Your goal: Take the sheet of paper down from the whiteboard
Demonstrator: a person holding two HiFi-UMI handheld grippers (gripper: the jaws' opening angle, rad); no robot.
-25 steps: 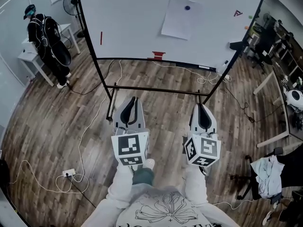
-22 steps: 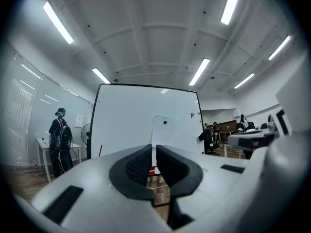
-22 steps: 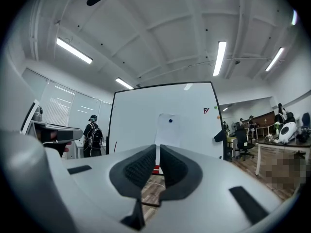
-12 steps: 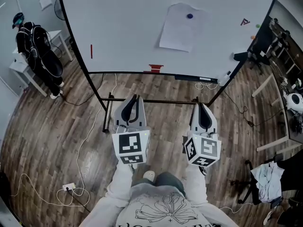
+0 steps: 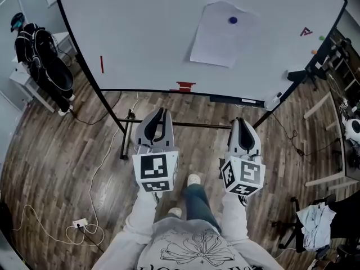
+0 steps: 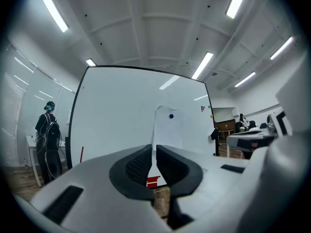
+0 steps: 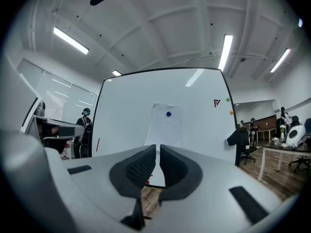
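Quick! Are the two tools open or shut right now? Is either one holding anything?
Left grey-and-black tool: shut, holding nothing.
Right grey-and-black tool: shut, holding nothing.

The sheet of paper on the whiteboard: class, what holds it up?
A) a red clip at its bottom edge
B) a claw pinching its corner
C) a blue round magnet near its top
C: a blue round magnet sits near the top of the sheet of paper, on the whiteboard.
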